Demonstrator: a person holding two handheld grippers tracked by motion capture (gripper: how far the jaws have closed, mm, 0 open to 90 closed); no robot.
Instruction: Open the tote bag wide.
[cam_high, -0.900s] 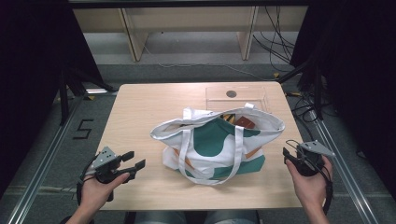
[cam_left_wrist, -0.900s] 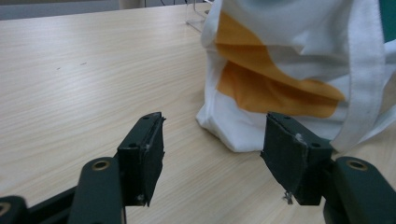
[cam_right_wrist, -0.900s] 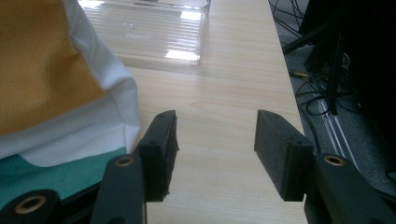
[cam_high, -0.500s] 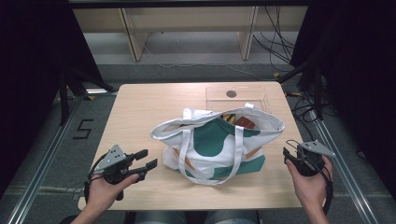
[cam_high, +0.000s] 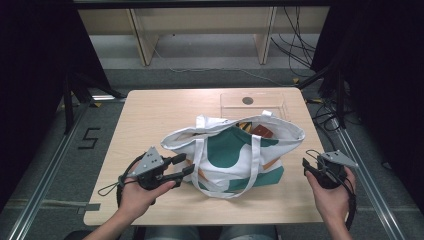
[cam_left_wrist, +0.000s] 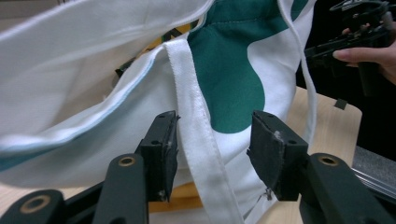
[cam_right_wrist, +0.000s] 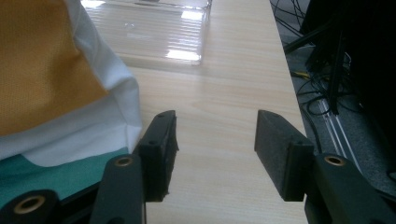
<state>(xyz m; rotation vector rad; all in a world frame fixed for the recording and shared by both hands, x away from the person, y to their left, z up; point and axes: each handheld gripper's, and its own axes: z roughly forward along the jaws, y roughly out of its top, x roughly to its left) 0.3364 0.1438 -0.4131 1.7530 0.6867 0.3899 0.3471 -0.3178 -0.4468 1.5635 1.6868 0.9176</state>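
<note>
The left gripper (cam_high: 186, 164) has moved up to the tote bag (cam_high: 235, 152) at mid-surface, fingers (cam_left_wrist: 161, 151) spread around its white strap (cam_left_wrist: 198, 135). The right gripper (cam_high: 311, 168) waits right of the bag, fingers spread. Orange and brown items sit inside the bag; a clear tray (cam_high: 255, 102) lies behind it.

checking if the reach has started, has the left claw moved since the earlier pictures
Yes. In the high view the left claw has moved right along the table, from near its left edge up to the tote bag; its jaws stand open around the bag's strap.
</note>
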